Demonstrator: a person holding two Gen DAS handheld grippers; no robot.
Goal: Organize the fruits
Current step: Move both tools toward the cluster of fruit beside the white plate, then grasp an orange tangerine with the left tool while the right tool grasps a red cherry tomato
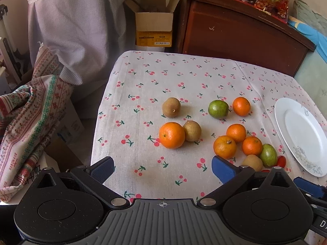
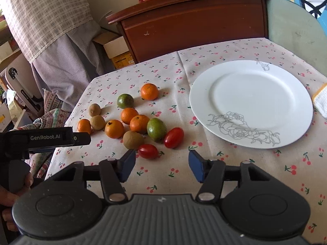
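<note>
Several oranges, brown kiwis, green fruits and two red cherry tomatoes lie loose on the cherry-print tablecloth point(image 1: 147, 77). In the left wrist view a large orange point(image 1: 172, 135) touches a kiwi point(image 1: 192, 130) just ahead of my open, empty left gripper point(image 1: 162, 168). In the right wrist view my open, empty right gripper point(image 2: 161, 164) hovers just short of a cherry tomato point(image 2: 148, 151), with a second tomato point(image 2: 173, 137), a green fruit point(image 2: 156, 129) and a kiwi point(image 2: 132, 139) behind. The white plate point(image 2: 251, 102) stands empty at the right; it also shows in the left wrist view point(image 1: 302, 134).
A dark wooden cabinet point(image 1: 241, 32) with snack bags stands behind the table. An open cardboard box point(image 1: 153, 26) sits on the floor beside it. Patterned cloth point(image 1: 30, 118) hangs off the left side. A white and yellow cloth point(image 2: 321, 100) lies right of the plate.
</note>
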